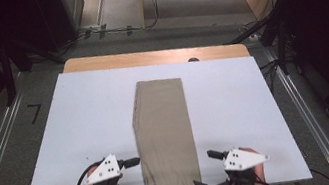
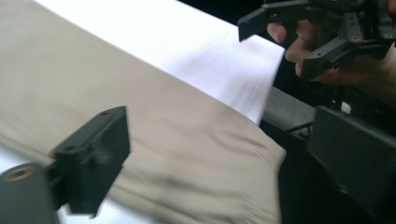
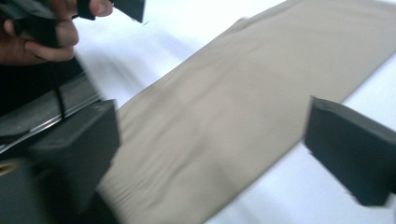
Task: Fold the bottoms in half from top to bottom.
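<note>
A long folded beige cloth [image 1: 163,123] lies lengthwise down the middle of the white board [image 1: 90,115], its near end hanging over the front edge. My left gripper [image 1: 141,176] stands open just left of that near end, its jaws spread wide and pointing toward the cloth. Open as well, my right gripper [image 1: 206,170] mirrors it on the right side. In the left gripper view the beige cloth [image 2: 140,84] lies flat beneath the spread jaws, untouched, with the right gripper [image 2: 282,44] beyond. In the right gripper view the cloth [image 3: 261,70] lies below wide jaws.
The board rests on a wooden table [image 1: 146,57] whose far edge shows. Metal rails [image 1: 308,114] run along the floor on both sides. Dark stands and cables [image 1: 268,29] sit past the table's far corners.
</note>
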